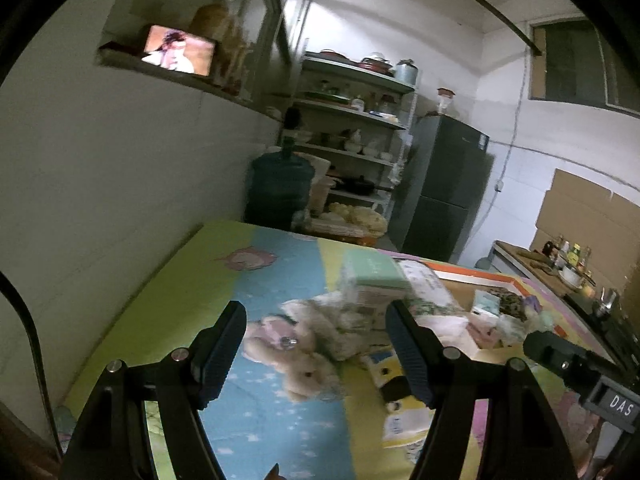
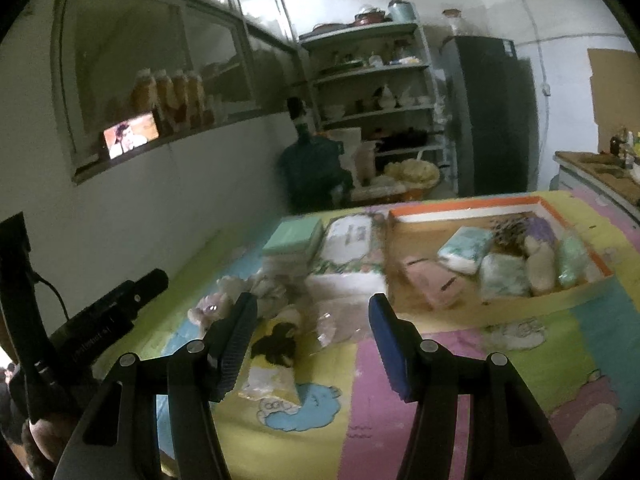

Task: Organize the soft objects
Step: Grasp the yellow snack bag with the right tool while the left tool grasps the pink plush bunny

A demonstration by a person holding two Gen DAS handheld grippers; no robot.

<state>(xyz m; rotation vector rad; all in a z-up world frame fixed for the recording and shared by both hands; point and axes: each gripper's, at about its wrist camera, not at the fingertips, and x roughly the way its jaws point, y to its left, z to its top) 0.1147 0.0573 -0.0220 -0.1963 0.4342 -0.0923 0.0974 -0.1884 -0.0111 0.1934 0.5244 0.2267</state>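
On the desk under its pastel cartoon-print cover (image 2: 440, 360), loose soft things lie near the left side: cream plush rabbit toys (image 1: 304, 344), a yellow packet with a black figure (image 2: 276, 356), a clear crinkled plastic bag (image 2: 340, 320), and a mint-topped stack of tissue packs (image 2: 294, 236). Left gripper (image 1: 316, 344) has jaws spread, nothing between the pads, framing the plush. Right gripper (image 2: 312, 340) likewise stands wide and empty, over the yellow packet and clear bag. Orange-rimmed cardboard tray (image 2: 576, 236), far right, already holds several soft packs. Risks, as judged: both views are smeared, so a closing now could land off-centre; the plush toys lie tangled together, so one pinch may drag two; the clear bag is slippery and could slide out; the two grippers sit near each other and might collide. Right wrist view shows the tray's contents plainly and the left gripper's body at its left edge; left wrist view shows the plush faces close and only a tray corner.
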